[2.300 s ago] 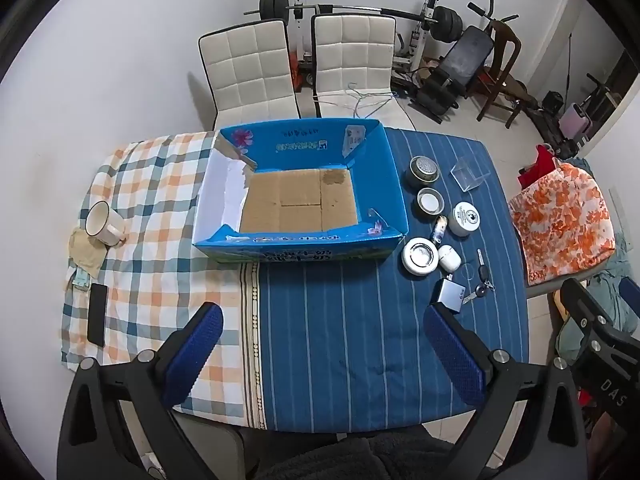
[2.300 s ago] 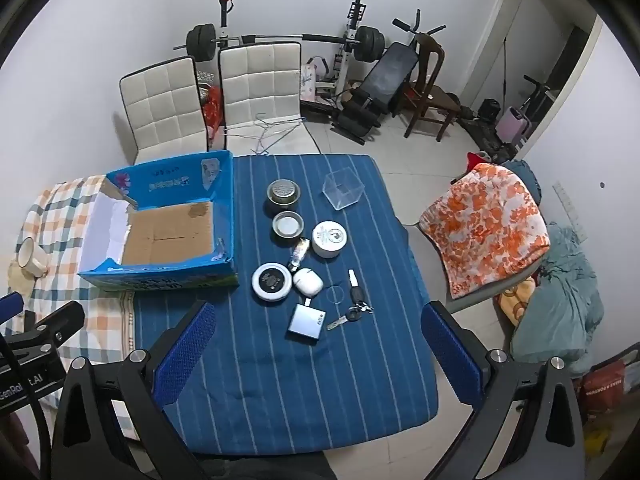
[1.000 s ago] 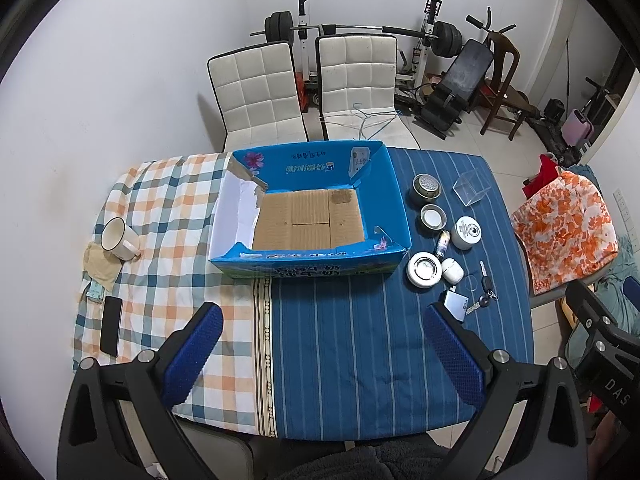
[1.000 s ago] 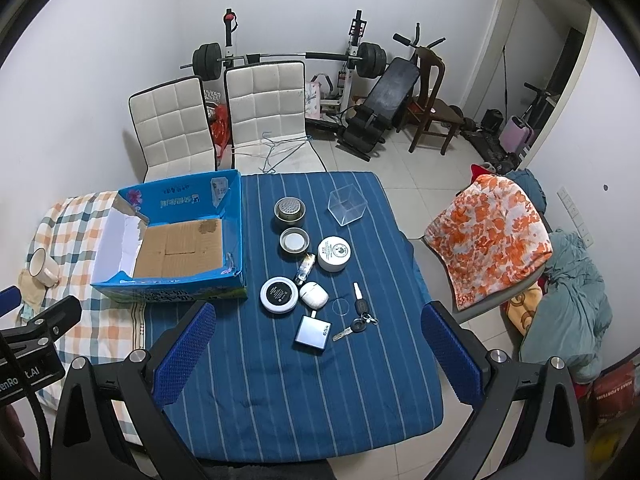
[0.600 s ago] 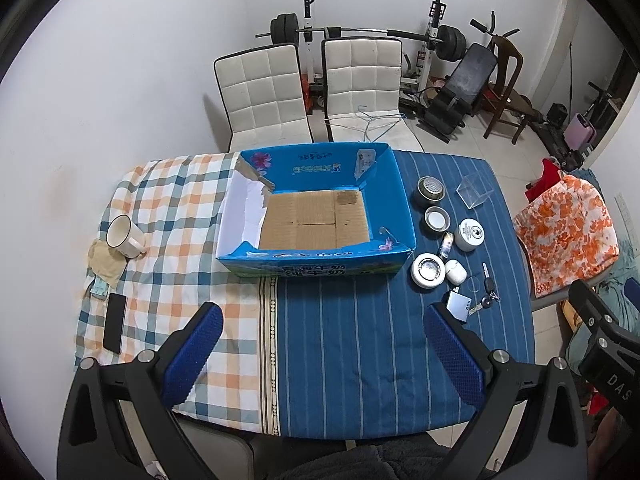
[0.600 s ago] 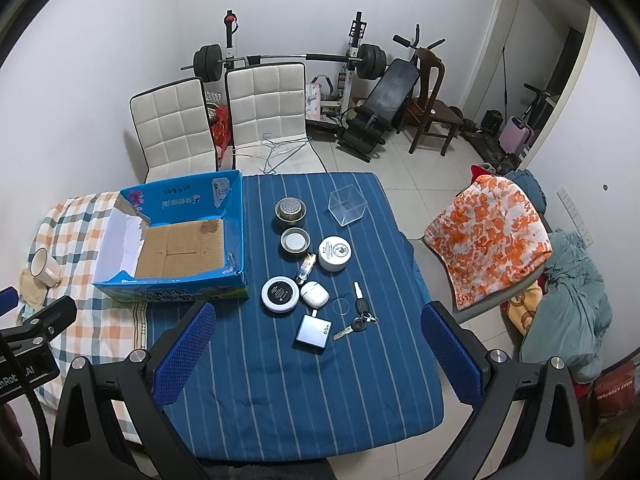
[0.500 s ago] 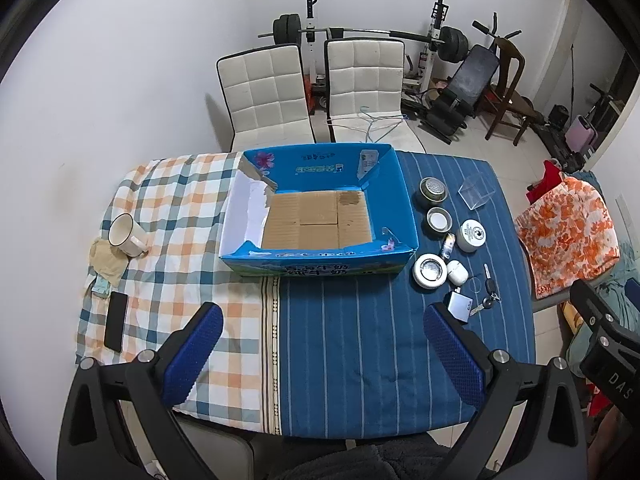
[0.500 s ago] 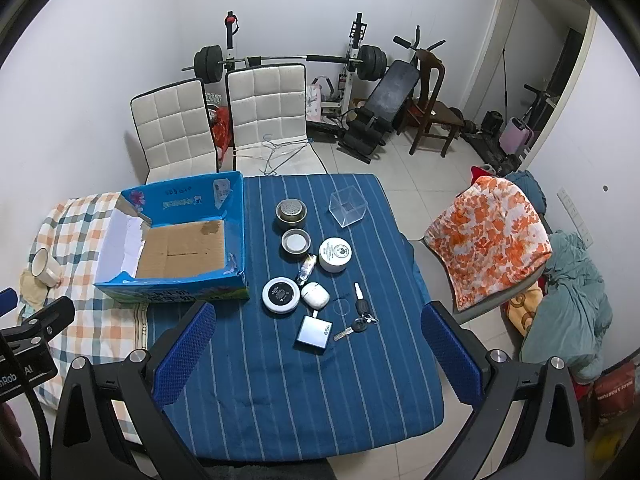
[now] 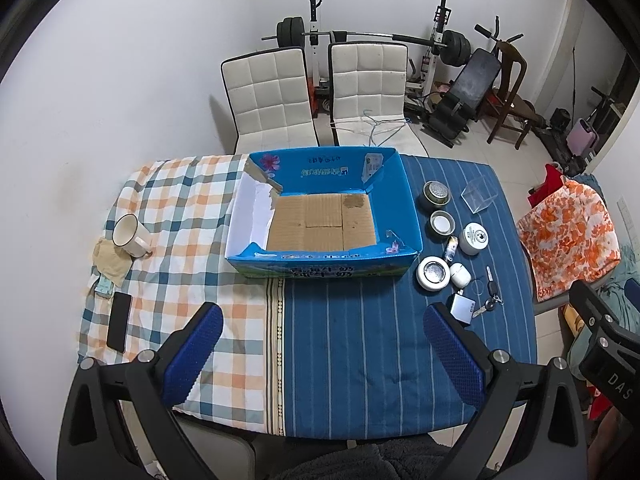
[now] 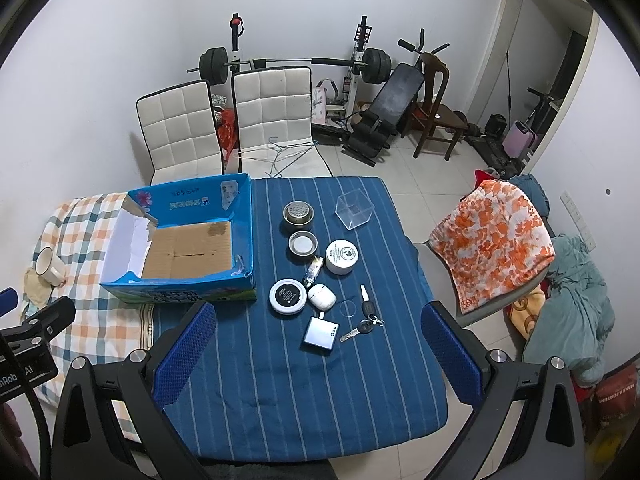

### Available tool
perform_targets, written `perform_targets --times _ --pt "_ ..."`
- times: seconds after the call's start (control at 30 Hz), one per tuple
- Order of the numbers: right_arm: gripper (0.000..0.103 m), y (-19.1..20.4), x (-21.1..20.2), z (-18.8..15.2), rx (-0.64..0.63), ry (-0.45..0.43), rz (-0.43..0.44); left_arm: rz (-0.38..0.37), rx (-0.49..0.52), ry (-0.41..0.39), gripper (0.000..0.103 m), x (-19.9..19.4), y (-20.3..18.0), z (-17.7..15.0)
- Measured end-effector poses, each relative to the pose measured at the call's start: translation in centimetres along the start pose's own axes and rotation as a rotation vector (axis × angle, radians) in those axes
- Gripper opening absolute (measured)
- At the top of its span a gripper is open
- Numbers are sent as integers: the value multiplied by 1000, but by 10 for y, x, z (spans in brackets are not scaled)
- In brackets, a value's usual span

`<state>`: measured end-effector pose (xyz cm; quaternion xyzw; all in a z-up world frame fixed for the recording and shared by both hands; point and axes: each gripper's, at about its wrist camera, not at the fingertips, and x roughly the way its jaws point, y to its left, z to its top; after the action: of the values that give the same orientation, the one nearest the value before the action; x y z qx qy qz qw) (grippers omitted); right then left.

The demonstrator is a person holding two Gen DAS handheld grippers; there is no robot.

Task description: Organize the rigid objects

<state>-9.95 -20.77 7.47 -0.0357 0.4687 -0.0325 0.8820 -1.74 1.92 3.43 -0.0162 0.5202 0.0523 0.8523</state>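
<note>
Both grippers hang high above the table (image 9: 360, 344), well clear of everything on it. The left gripper (image 9: 320, 350) has its blue-padded fingers (image 9: 192, 354) spread wide with nothing between them, and the right gripper (image 10: 318, 350) is spread just as wide and holds nothing

The open blue cardboard box (image 9: 324, 216) sits near the middle of the table, straddling the seam between the checked cloth (image 9: 180, 208) and the blue striped cloth (image 10: 300, 372); only its brown cardboard floor shows inside. The small things lie in a loose cluster on the striped cloth just to the right of the box: a metal tin with a perforated top (image 10: 298, 213) at the far end, a clear plastic cube (image 10: 355, 209) beside it, a second round tin (image 10: 303, 243), a white jar (image 10: 341, 255), a small bottle lying down (image 10: 313, 274), a flat round tin with a black lid (image 10: 288, 297) close to the box corner, a white earbud case (image 10: 321, 296), a silver charger block (image 10: 321, 333) and a bunch of keys (image 10: 366, 318) nearest the grippers

On the checked cloth, well apart from the box, a white mug (image 9: 129, 232) stands on a beige cloth and a black phone (image 9: 119, 322) lies flat near the table edge
</note>
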Motion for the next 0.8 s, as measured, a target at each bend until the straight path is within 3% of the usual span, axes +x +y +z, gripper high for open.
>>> perform_targets --times 0.8 --pt "103 6 2 10 10 7 8 -5 4 2 103 2 -9 9"
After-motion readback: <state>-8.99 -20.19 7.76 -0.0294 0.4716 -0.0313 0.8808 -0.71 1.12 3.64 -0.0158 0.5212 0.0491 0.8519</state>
